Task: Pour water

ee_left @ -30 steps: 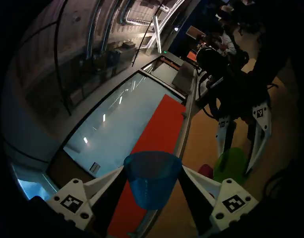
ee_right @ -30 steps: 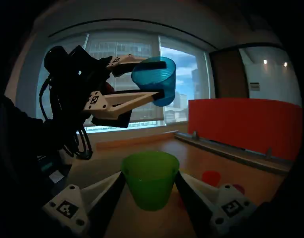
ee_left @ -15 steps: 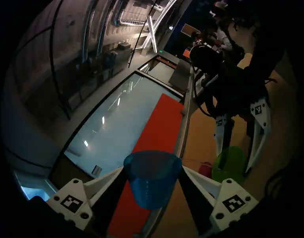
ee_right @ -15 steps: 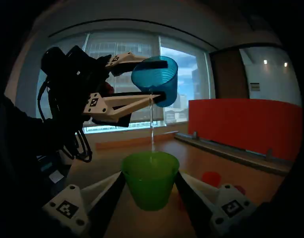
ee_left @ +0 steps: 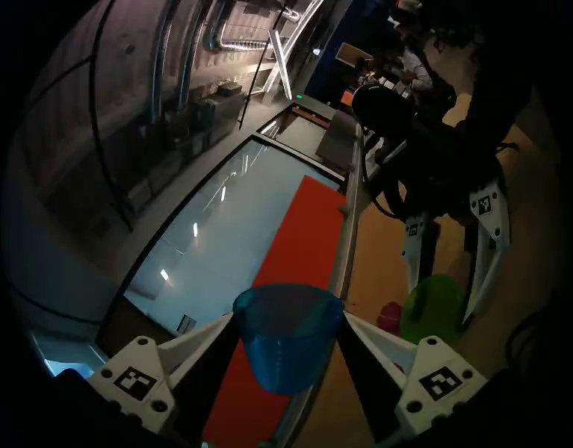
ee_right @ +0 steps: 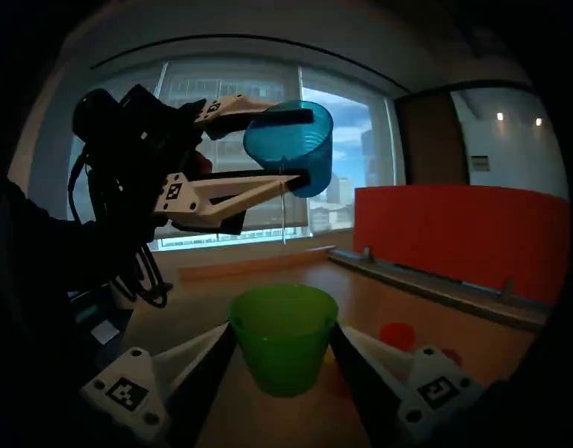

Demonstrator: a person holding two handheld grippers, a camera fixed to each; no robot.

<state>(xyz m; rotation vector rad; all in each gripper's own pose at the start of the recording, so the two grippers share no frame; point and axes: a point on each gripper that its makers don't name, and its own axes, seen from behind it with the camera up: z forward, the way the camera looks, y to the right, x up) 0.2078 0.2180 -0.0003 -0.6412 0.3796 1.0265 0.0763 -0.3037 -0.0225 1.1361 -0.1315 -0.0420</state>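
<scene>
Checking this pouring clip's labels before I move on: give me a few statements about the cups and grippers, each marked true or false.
1. The left gripper holds a blue cup. True.
2. The green cup stands free on the table. False: the right gripper holds it between its jaws.
3. The blue cup is tipped, above the green cup. True.
4. A small red item lies inside the green cup. False: it sits on the table beyond it.
</scene>
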